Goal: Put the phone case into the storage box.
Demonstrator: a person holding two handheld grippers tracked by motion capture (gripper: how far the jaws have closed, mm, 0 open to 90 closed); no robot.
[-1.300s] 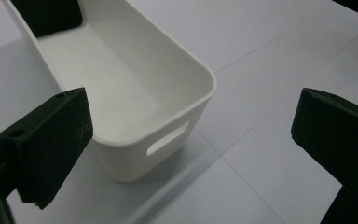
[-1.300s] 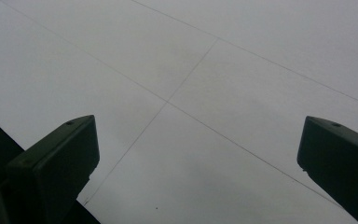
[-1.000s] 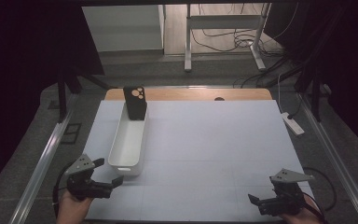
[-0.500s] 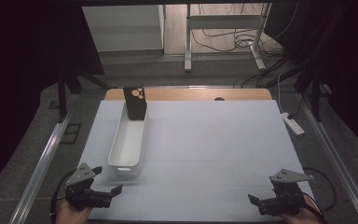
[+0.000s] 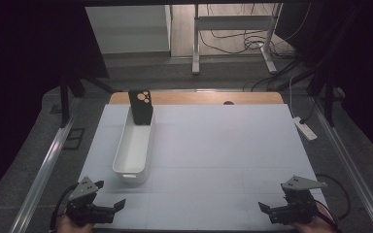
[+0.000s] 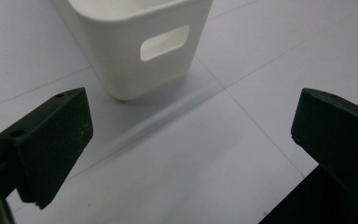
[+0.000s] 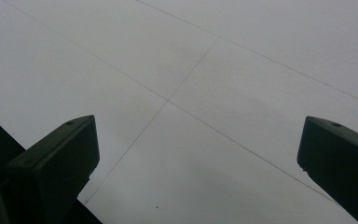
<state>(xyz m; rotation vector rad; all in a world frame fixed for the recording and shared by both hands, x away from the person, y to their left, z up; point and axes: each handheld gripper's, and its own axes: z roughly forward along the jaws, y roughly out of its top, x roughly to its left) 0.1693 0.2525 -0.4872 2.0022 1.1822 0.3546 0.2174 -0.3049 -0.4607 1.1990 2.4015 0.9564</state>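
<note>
A long white bin (image 5: 135,145) lies on the white table (image 5: 223,145), left of centre. A black phone case (image 5: 141,107) stands upright against the bin's far end. My left gripper (image 5: 119,205) rests near the table's front left corner, open, with nothing between its jaws. In the left gripper view the bin's near end wall with its handle slot (image 6: 164,42) stands just ahead of the open gripper (image 6: 191,140). My right gripper (image 5: 264,208) sits at the front right corner, open and empty, over bare table (image 7: 191,93).
A strip of wooden tabletop (image 5: 199,98) shows behind the white surface. A white power strip (image 5: 305,128) lies on the floor off the right edge. Metal rails (image 5: 43,170) flank the table. A desk frame and cables (image 5: 233,34) stand far behind.
My left gripper has drawn back toward the front edge and away from the bin. The right gripper has stayed put.
</note>
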